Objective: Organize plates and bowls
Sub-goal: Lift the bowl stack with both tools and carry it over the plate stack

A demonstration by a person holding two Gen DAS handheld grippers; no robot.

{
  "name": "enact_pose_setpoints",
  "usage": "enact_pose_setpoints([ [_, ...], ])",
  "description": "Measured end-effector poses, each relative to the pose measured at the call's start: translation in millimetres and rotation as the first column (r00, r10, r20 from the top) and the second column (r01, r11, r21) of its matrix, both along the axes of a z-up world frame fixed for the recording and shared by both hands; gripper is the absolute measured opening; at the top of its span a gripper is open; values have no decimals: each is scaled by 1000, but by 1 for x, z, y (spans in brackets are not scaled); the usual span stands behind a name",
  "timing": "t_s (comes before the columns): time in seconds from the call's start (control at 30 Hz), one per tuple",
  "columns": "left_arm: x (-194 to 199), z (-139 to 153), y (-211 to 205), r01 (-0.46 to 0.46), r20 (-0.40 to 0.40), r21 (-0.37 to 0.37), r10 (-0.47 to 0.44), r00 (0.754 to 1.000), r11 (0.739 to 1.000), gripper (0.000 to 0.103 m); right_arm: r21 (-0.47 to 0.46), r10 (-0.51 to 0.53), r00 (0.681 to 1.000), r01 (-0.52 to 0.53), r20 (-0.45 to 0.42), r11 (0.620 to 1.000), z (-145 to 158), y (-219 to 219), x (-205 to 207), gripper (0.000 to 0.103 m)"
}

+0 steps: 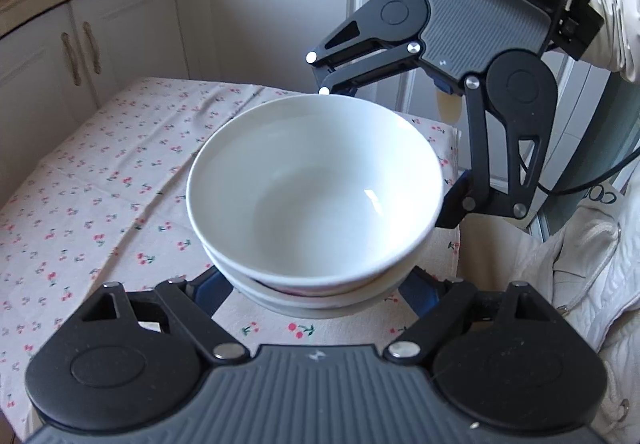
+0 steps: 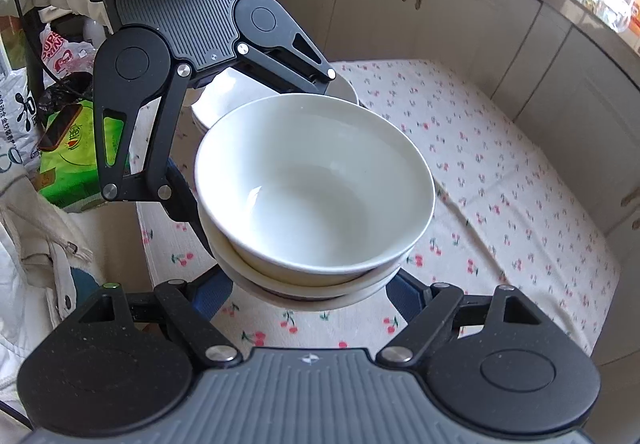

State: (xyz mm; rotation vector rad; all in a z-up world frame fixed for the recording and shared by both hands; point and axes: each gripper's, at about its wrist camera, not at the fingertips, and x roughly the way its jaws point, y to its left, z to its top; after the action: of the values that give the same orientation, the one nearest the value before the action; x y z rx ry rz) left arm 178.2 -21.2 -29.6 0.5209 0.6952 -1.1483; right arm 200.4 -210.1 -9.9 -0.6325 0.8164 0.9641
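Fingers of your left gripper (image 1: 316, 294) and right gripper (image 2: 310, 294) clamp one stack of three nested white bowls (image 1: 316, 195); two plates (image 2: 224, 95) sit behind.

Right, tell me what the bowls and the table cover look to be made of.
Bowls: likely glazed ceramic or porcelain; plain white, glossy, with a bright window glint inside and thick smooth rims. Hard plastic can't be ruled out.
Table cover: woven fabric, probably cotton; matte, creased and wrinkled, printed with small cherries.
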Motion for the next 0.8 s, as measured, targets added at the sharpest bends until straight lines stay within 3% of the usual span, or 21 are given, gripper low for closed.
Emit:
enact_pose_setpoints([
  [0.43,0,22,78,-149,82,-9,149,985,989,88,-5,137,987,-137,79,991,21,78,24,87],
  [0.8,12,0,129,-274,91,30,270,959,961,88,-3,224,973,-224,50,975,-8,147,63,87],
])
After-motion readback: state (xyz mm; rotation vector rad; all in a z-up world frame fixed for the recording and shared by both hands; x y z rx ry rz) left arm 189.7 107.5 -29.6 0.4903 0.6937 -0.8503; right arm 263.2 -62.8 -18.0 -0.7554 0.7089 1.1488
